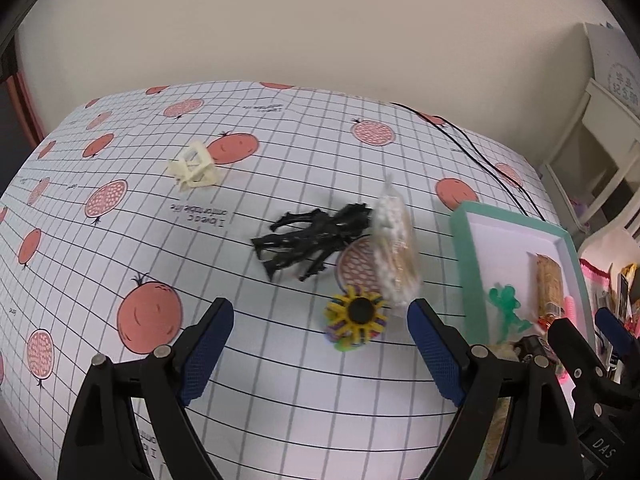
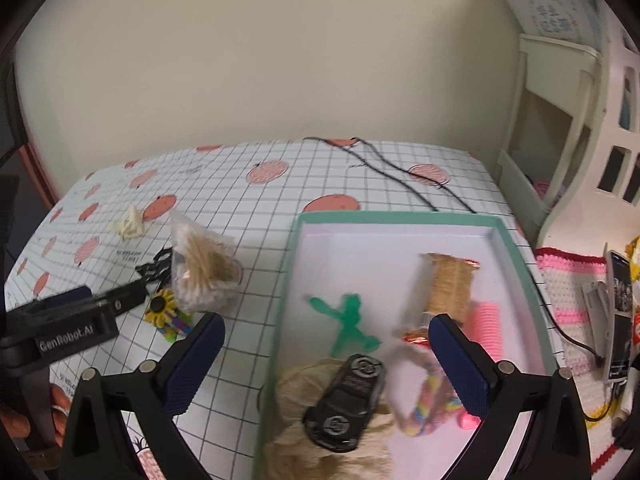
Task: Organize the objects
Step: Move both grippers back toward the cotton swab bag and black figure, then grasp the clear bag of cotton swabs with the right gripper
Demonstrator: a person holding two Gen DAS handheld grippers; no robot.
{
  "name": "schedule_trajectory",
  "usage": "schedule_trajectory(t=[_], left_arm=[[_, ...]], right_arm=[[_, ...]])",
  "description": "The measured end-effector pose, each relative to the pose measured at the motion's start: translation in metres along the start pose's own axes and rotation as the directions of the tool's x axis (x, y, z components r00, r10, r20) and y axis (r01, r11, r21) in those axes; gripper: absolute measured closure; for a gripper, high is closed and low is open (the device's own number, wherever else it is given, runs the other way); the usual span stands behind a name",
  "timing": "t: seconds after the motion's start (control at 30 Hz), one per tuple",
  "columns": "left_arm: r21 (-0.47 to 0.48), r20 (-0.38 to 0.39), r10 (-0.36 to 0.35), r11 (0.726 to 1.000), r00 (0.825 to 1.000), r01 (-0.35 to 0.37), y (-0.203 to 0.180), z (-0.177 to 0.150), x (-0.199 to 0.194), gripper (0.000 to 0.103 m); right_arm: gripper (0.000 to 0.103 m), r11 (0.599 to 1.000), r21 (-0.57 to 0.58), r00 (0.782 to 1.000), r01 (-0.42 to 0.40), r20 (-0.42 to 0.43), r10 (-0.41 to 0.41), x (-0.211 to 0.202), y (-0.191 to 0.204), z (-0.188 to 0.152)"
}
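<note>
Four loose items lay on the gridded tablecloth ahead of the left gripper, whose jaws stood spread and empty: a sunflower toy just beyond its fingertips, a bag of cotton swabs, a black hair claw and, farther off, a cream hair claw. The right gripper hung spread over the green-rimmed tray, above a black toy car.

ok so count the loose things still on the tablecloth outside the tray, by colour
cream: 1, hair claw
black: 1, hair claw
yellow: 1, sunflower clip
clear: 1, bag of cotton swabs
total: 4
</note>
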State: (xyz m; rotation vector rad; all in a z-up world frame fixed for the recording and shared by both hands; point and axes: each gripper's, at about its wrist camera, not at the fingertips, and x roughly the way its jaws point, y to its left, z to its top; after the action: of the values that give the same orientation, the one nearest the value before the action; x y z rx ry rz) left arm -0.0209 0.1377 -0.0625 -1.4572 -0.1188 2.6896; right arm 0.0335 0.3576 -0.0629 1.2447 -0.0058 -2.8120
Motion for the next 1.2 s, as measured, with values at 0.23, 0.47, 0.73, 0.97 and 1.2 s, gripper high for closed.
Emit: schedule_trajectory(t=[0.23, 0.47, 0.73, 0.97, 1.2], left_arm=[[-0.031, 0.006, 0.020, 0.999, 1.000, -0.020, 0.024, 0.005, 0.002, 0.014], [-0.151, -0.037, 0.011, 0.988, 0.999, -0.017, 0.058, 0.016, 0.012, 0.014], [-0.190, -0.064, 0.051, 0.980, 0.997, -0.062, 0.077, 0.031, 0.024, 0.014], [-0.168, -0.057, 0.035, 0.985, 0.998, -0.044, 0.076, 0.043, 0.038, 0.014], [-0.160, -0.072, 0.009, 0.987, 0.997, -0.020, 0.066, 0.053, 0.061, 0.014]], right_arm=[[0.000, 0.999, -0.005, 0.997, -0.053, -0.064, 0.052, 0.008, 0.022, 0.008], [0.000, 0.988, -0.021, 0.985, -0.155, -0.074, 0.153, 0.008, 0.043, 0.028], [0.002, 0.979, -0.078, 0.977, -0.186, -0.116, 0.177, 0.034, 0.067, 0.039], [0.007, 0.976, -0.052, 0.969, -0.210, -0.143, 0.201, 0.061, 0.074, 0.050], [0.018, 0.973, -0.028, 0.961, -0.230, -0.165, 0.222, 0.085, 0.074, 0.051]])
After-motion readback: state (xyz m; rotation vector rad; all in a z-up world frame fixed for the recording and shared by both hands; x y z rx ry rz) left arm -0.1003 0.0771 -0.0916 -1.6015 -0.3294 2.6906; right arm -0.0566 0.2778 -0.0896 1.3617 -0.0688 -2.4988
